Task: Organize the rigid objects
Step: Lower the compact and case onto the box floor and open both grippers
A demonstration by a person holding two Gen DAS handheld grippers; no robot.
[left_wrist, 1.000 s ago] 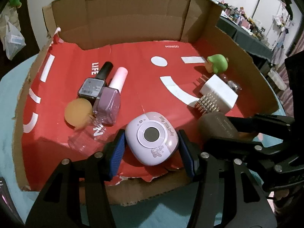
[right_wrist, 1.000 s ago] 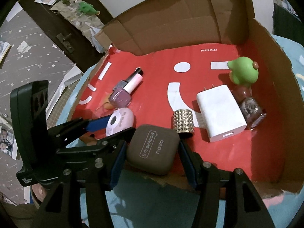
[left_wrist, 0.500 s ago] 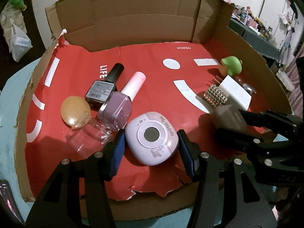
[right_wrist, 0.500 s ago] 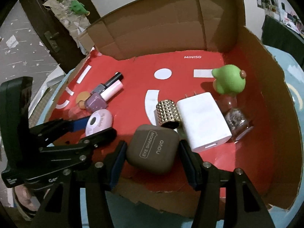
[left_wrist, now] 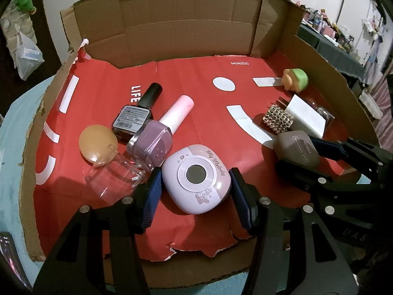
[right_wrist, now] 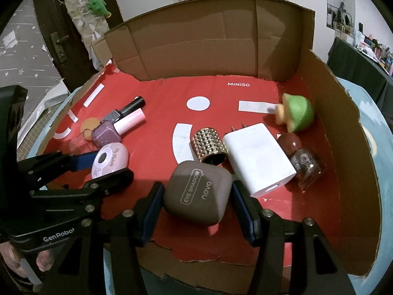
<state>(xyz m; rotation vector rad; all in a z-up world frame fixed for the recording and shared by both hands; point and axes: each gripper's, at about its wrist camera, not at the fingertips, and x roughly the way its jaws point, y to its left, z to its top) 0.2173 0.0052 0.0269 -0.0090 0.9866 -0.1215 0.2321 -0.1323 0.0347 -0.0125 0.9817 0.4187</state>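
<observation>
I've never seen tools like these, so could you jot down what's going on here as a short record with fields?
setting: cardboard box with a red liner
left gripper: closed on the lilac compact
right gripper: closed on the brown eye shadow case
left group: black nail polish, purple nail polish, orange disc, clear cap
right group: studded cap, white charger, green toy, glitter bottle
</observation>
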